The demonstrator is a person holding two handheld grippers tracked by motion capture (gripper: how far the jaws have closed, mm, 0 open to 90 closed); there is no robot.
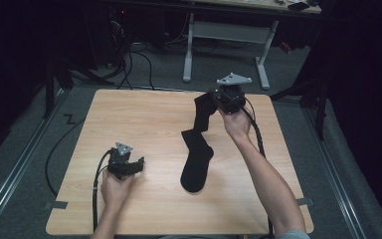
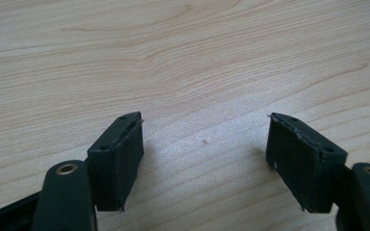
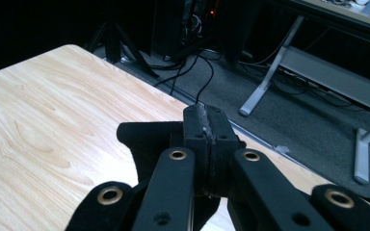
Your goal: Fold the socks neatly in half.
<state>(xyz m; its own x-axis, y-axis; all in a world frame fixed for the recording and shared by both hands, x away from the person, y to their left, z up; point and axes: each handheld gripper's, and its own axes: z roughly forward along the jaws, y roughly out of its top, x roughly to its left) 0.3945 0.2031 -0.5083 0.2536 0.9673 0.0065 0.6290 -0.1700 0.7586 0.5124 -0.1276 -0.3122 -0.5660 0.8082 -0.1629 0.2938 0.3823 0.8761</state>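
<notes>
**Open tabletop, one sock across the middle**

The wooden table (image 1: pixel 144 124) lies bare left of centre and along its near edge. A black sock (image 1: pixel 197 159) stretches from mid-table up to the right gripper (image 1: pixel 218 102), barring that strip.

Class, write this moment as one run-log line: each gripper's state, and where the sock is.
left gripper: open, nothing between jaws | right gripper: shut on black sock at its top end | sock: foot on wooden table, upper part lifted

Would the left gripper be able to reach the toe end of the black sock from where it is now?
Probably yes: the left gripper is open, with bare table between it and the sock.
</notes>
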